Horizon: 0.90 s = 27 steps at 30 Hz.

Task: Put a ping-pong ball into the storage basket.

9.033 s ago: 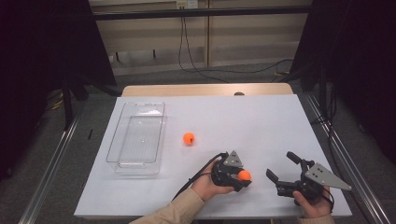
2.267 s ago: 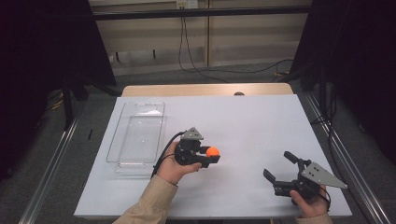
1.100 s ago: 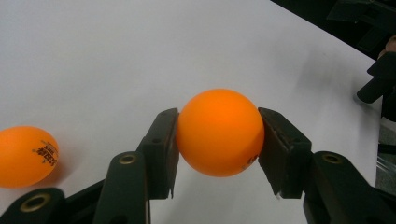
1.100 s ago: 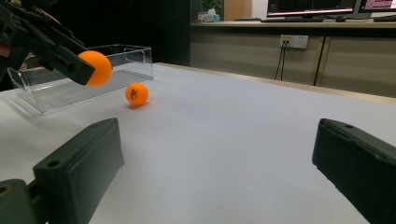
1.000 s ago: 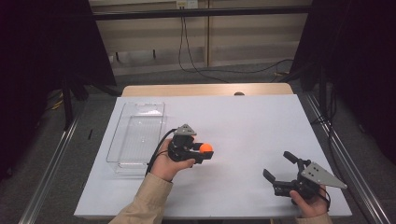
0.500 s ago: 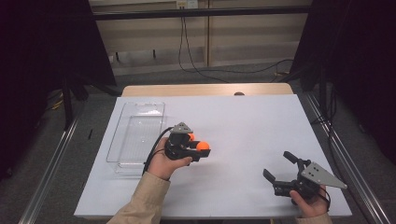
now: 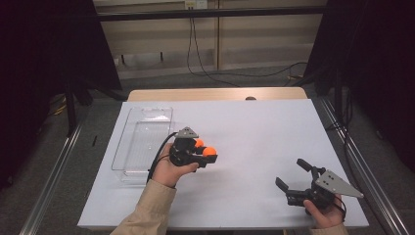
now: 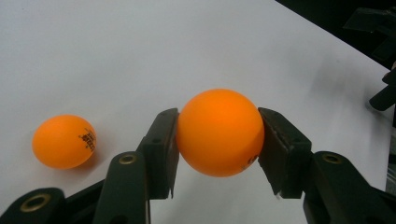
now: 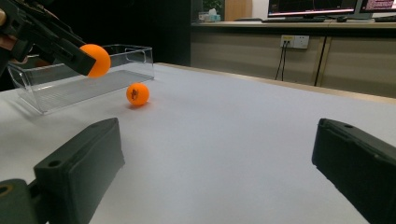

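My left gripper (image 7: pixel 208 154) is shut on an orange ping-pong ball (image 8: pixel 219 132), held a little above the white table near its middle left; the same ball (image 9: pixel 95 60) appears far off in the right gripper view. A second orange ball (image 8: pixel 64 141) lies on the table just beyond it, partly hidden behind the gripper in the high view (image 7: pixel 198 143). A clear plastic tray (image 7: pixel 144 142) stands to the left of the held ball. My right gripper (image 7: pixel 293 178) rests open at the table's front right, nothing between its jaws.
The white table sheet (image 7: pixel 259 132) spreads between the two grippers. A wooden strip (image 7: pixel 215 94) runs along the table's far edge. Metal rails (image 7: pixel 54 171) flank the table on both sides. A black cable trails from the left gripper over the tray's near corner.
My left gripper has carried its ball from the front middle leftward and away, up beside the lying ball and the tray. The right gripper has stayed put, open.
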### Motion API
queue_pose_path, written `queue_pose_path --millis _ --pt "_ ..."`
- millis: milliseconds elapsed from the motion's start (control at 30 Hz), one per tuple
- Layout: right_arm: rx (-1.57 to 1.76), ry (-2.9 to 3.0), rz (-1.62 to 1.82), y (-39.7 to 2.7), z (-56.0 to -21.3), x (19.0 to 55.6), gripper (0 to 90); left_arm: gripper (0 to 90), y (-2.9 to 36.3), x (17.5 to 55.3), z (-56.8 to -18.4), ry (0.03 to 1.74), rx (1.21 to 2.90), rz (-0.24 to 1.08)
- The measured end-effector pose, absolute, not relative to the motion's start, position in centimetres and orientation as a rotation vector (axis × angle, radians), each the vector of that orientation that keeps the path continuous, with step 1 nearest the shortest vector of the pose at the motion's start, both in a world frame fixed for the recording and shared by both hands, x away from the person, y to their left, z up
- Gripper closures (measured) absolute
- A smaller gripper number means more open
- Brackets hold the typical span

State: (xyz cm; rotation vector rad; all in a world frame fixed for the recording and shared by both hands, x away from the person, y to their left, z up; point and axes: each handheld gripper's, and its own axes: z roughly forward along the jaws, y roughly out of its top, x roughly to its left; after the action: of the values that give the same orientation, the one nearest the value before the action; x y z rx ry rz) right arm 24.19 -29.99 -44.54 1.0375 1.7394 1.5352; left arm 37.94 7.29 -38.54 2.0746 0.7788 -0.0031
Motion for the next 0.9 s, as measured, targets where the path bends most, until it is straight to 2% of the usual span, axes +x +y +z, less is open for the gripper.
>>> queue_pose_path --millis 900 --pt "1.036 1.739 1.538 -30.0 -44.5 24.2 1.4 50.8 8.5 38.3 -38.0 0.824 2.064 0.017"
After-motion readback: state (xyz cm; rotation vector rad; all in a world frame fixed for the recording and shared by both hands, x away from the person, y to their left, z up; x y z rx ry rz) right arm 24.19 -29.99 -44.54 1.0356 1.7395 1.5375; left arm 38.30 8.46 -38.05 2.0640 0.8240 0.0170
